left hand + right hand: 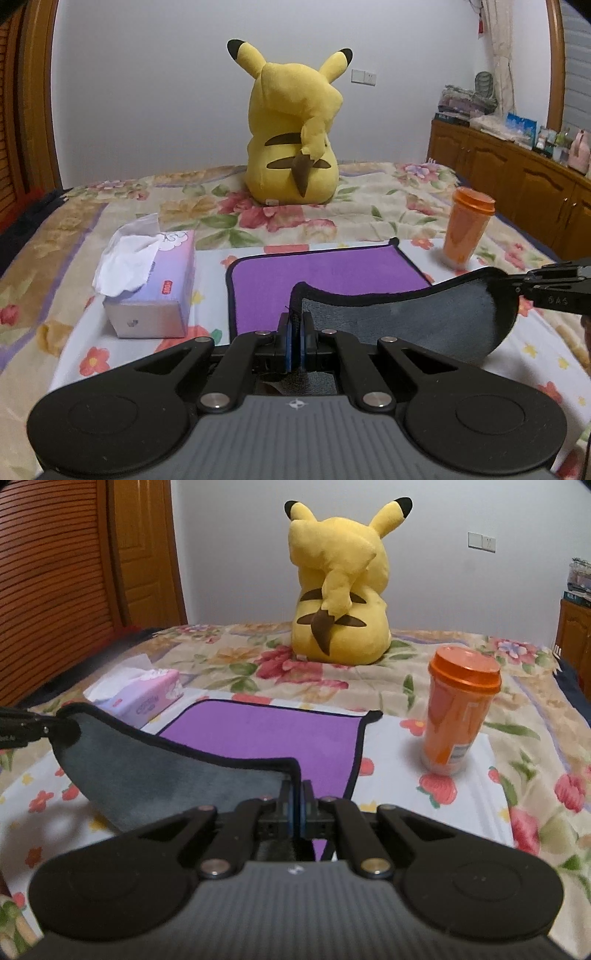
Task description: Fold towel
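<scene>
A towel, purple on top [325, 269] and grey underneath, with a black hem, lies on the flowered bed. Its near edge is lifted, so the grey underside [417, 317] faces me. My left gripper [295, 321] is shut on the towel's near left corner. My right gripper [295, 794] is shut on the near right corner, and it shows at the right edge of the left wrist view [517, 284]. The purple side [266, 734] lies flat beyond the raised grey flap [159, 771]. The far half stays on the bed.
A tissue box [155, 280] stands left of the towel. An orange lidded cup [467, 229] stands to its right, also in the right wrist view [458, 709]. A yellow plush toy [291, 129] sits behind. Wooden cabinets [517, 184] line the right wall.
</scene>
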`<control>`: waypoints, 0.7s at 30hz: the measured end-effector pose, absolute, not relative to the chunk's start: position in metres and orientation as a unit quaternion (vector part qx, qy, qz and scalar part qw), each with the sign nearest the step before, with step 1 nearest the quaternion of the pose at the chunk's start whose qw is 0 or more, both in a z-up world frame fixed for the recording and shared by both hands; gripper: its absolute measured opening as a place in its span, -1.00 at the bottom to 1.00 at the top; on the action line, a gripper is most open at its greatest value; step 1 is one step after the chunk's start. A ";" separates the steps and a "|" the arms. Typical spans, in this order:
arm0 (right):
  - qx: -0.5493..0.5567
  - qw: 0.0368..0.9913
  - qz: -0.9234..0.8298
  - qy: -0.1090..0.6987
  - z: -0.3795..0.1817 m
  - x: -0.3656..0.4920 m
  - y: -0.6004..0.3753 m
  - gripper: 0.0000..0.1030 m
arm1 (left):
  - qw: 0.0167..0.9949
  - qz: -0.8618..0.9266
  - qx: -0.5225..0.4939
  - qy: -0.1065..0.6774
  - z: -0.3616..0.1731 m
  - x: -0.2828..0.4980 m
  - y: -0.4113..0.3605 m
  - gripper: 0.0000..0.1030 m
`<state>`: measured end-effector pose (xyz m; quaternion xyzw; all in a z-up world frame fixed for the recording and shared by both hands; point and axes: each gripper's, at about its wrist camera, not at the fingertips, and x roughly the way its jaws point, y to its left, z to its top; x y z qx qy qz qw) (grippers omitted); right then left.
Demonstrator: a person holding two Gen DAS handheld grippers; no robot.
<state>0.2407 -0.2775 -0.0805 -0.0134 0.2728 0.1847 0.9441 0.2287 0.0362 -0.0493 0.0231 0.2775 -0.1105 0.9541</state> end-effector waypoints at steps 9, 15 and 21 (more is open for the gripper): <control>-0.032 0.946 0.183 0.265 -0.083 0.252 -0.277 -0.93 | 0.955 -0.110 0.035 0.272 -0.050 0.248 0.037 -0.86; -0.034 0.948 0.179 0.261 -0.083 0.262 -0.278 -0.93 | 0.956 -0.105 0.021 0.274 -0.050 0.259 0.040 -0.86; -0.039 0.948 0.180 0.260 -0.086 0.267 -0.276 -0.93 | 0.956 -0.105 0.025 0.274 -0.052 0.262 0.041 -0.86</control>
